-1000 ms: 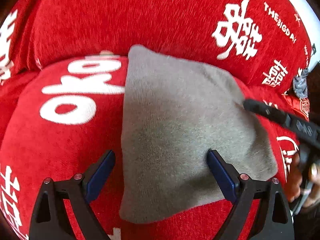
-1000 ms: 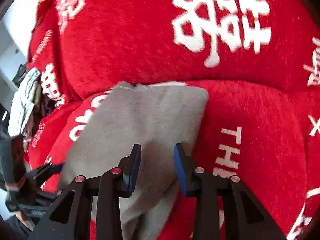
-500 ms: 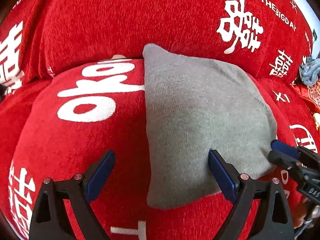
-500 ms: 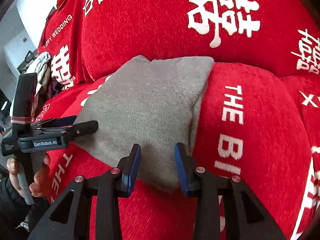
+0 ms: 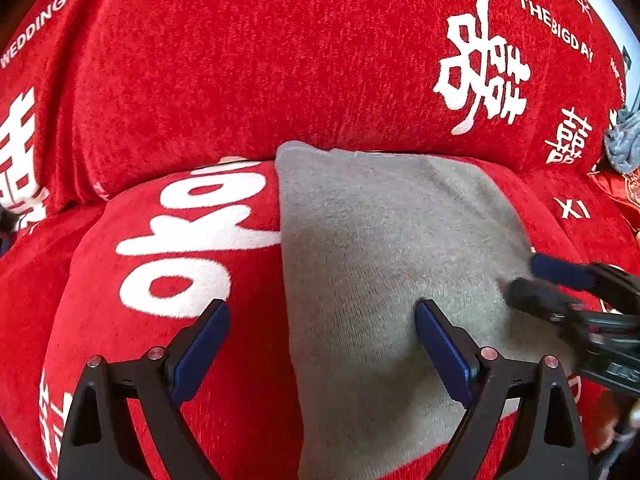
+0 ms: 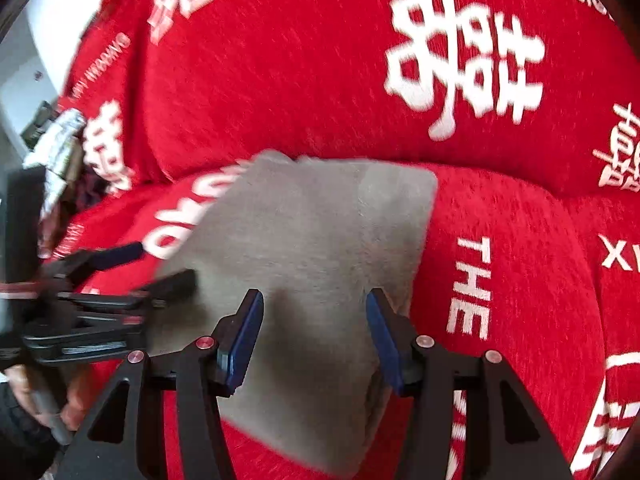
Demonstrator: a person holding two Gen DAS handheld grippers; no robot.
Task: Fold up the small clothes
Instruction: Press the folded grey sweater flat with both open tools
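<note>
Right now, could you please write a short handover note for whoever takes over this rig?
Left gripper: open, holding nothing, its right finger over the grey garment.
Right gripper: open, holding nothing, both fingers over the garment's right part.
The garment lies as a flat folded rectangle on the red sofa cover, by the backrest.
Done: it looks folded.
Left: one more fold if wanted; a blue-grey cloth lies at the far right of the sofa.

A home living room, judging by the sofa (image 5: 280, 80) under a red wedding-print cover.
</note>
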